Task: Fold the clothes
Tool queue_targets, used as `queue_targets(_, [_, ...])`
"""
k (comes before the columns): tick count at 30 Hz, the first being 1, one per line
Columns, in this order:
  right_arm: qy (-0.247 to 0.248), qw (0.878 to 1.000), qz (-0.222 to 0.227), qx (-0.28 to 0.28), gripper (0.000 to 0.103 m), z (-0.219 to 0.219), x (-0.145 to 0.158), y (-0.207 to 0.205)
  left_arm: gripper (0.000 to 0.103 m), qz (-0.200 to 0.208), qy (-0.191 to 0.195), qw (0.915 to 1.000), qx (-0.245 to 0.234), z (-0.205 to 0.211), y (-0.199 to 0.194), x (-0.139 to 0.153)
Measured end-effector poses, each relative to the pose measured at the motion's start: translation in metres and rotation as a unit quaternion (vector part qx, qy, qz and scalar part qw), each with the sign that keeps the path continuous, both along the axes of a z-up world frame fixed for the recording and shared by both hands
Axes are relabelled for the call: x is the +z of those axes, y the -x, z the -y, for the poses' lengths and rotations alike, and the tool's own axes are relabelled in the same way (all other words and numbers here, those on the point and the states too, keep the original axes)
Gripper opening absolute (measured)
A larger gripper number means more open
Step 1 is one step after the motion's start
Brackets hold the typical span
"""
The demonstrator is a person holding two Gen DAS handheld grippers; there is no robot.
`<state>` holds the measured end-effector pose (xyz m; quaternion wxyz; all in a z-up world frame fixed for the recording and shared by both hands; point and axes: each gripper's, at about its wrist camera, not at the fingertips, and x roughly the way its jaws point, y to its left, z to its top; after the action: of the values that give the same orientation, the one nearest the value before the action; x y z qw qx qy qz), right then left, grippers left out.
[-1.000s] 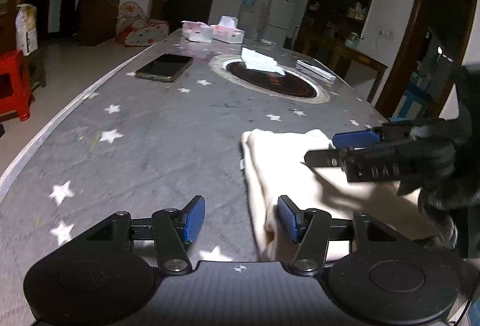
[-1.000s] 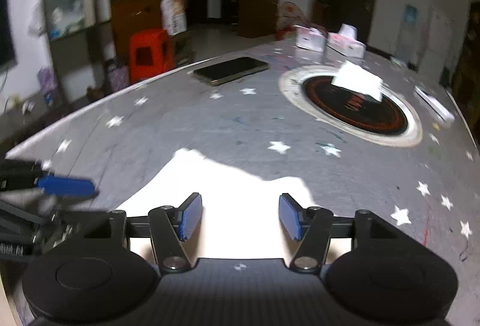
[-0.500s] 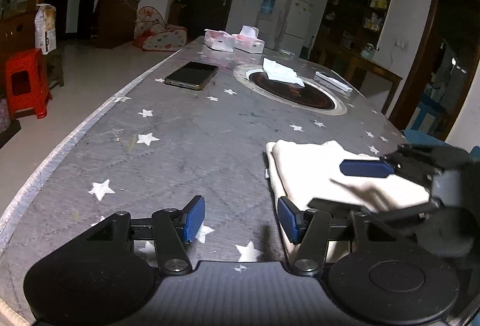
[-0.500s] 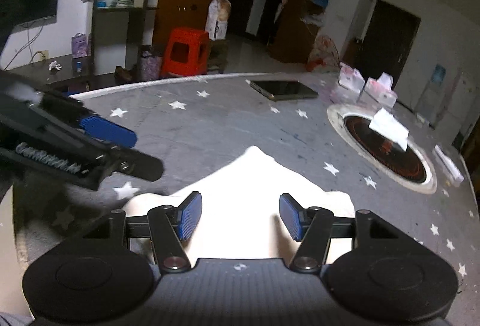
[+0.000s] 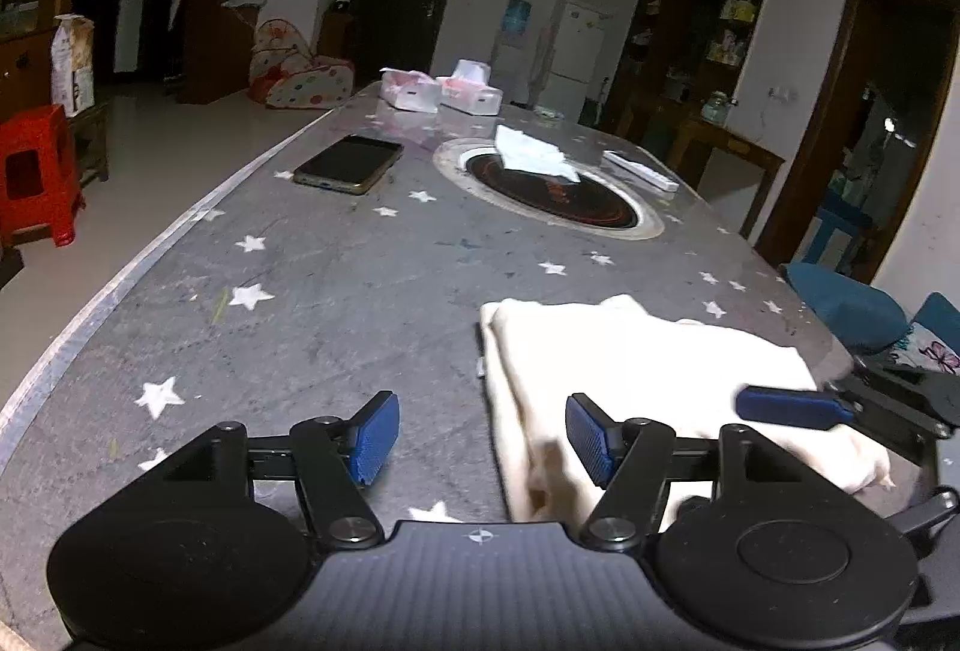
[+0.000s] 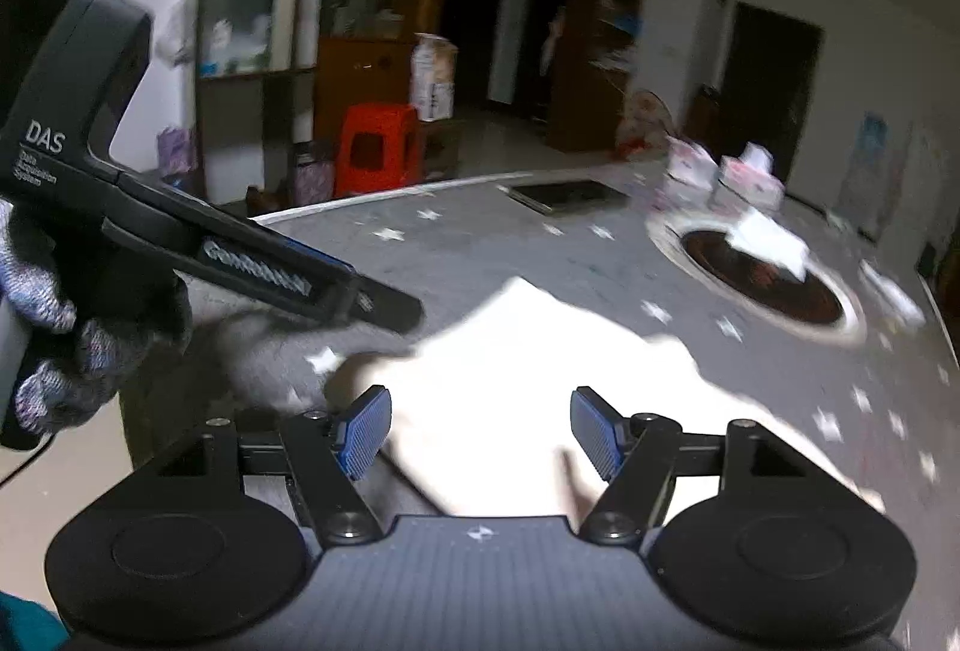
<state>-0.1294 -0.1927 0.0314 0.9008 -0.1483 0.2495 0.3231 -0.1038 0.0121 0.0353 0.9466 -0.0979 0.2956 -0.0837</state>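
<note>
**Op:** Entry. Left gripper (image 5: 480, 438): pads spread wide, nothing between them. It hangs over the grey star-printed table (image 5: 336, 291), its right pad just at the near-left edge of the cream garment (image 5: 630, 351). Right gripper (image 6: 480, 432): also spread, also empty, poised above the same garment (image 6: 540, 351) from the opposite side.

**Obs:** Why both released?

**Op:** My reading: the garment lies as a compact rectangle with doubled layers along its left edge, so a fold seems already laid in. I hold both tools free so neither drags the cloth. Either the fold is finished or I am lining up for another grip; I cannot tell which.

**Obs:** Garment location?

**Op:** Flat on the table at the near right end, close to the edge. In the left view, the right gripper's blue finger (image 5: 792, 405) sits low over its near-right part; contact unclear. The right view is motion-blurred and the cloth overexposed there, so no crease detail.

**Obs:** Containers?

**Op:** Two tissue boxes (image 5: 441, 92) at the far end, side by side; white tissue sticks up from one, the other's contents not readable. The round inset burner (image 5: 552, 195) mid-table has a crumpled white paper (image 5: 531, 153) lying on it. A phone (image 5: 348, 165) lies flat to its left, well apart from the garment.
</note>
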Motion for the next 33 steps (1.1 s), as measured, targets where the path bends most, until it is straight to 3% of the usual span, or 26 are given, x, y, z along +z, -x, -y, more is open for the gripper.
queue_targets(5, [-0.013,0.997,-0.024,-0.077,0.069,0.052,-0.004,0.002,0.065,0.010,0.001,0.9995,-0.029,0.016,-0.001,0.002])
queue_targets(10, [-0.041,0.987,-0.074,-0.137,0.069,0.102,-0.022,-0.003,0.065,-0.009,-0.005,0.9992,-0.040,0.024,-0.006,-0.008])
queue_targets(25, [0.003,0.989,-0.057,-0.135,0.070,0.103,-0.017,-0.012,0.065,-0.029,-0.004,0.9984,-0.048,0.031,-0.005,-0.016])
queue_targets(28, [0.012,0.993,-0.039,-0.109,0.071,0.092,-0.008,-0.007,0.068,-0.027,-0.001,0.9987,-0.043,0.029,-0.004,-0.013])
queue_targets(30, [0.017,0.996,-0.031,-0.079,0.071,0.080,-0.003,-0.005,0.076,-0.025,-0.003,0.9992,-0.032,0.025,-0.004,-0.010])
queue_targets(33, [0.033,0.999,-0.022,-0.035,0.071,0.061,-0.002,-0.003,0.078,-0.027,-0.005,0.9995,-0.017,0.018,-0.005,-0.008])
